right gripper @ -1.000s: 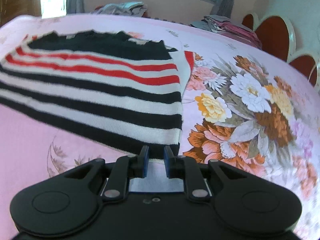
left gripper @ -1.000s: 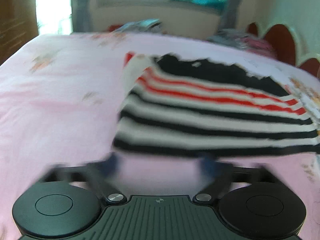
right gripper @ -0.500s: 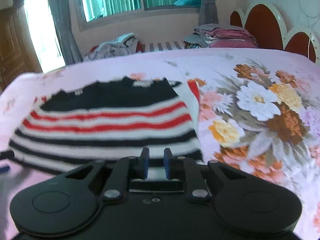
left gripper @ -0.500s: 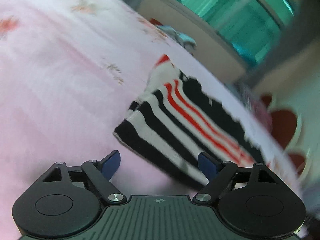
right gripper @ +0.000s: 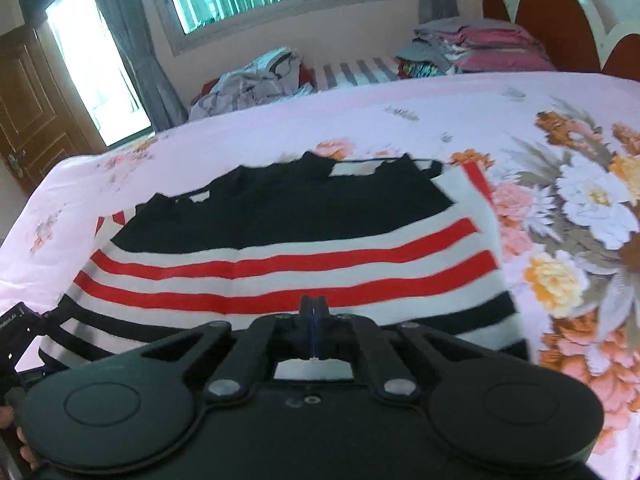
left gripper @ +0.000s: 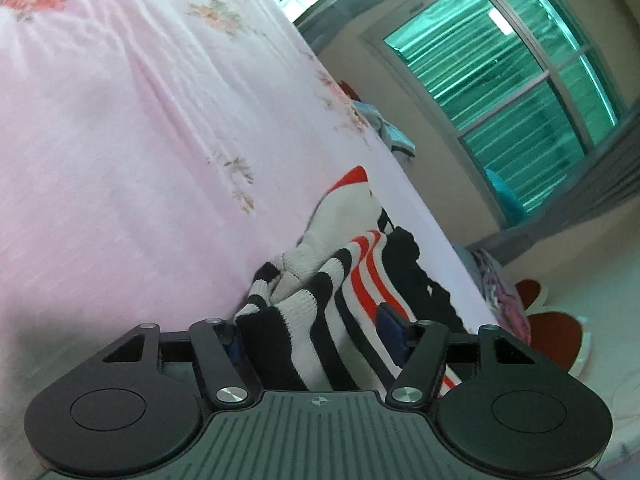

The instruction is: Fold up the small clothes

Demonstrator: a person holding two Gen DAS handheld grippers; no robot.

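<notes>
A striped knit sweater [right gripper: 280, 248], black, white and red, lies flat on the pink flowered bed sheet [right gripper: 400, 120]. My right gripper [right gripper: 314, 322] is shut at the sweater's near hem; whether cloth is pinched between its pads is hidden. In the left wrist view my left gripper [left gripper: 312, 332] is open, tilted, with the sweater's bunched left hem corner [left gripper: 296, 320] lying between its fingers. The left gripper also shows at the left edge of the right wrist view [right gripper: 16, 332].
The pink sheet [left gripper: 120, 120] spreads wide to the left of the sweater. A loose heap of clothes [right gripper: 256, 80] and a folded stack [right gripper: 472, 48] lie beyond the bed's far edge. The red headboard [right gripper: 560, 20] stands at the right.
My left gripper has pushed forward so the sweater's corner now sits between its open fingers. My right gripper's fingers have closed together at the near hem.
</notes>
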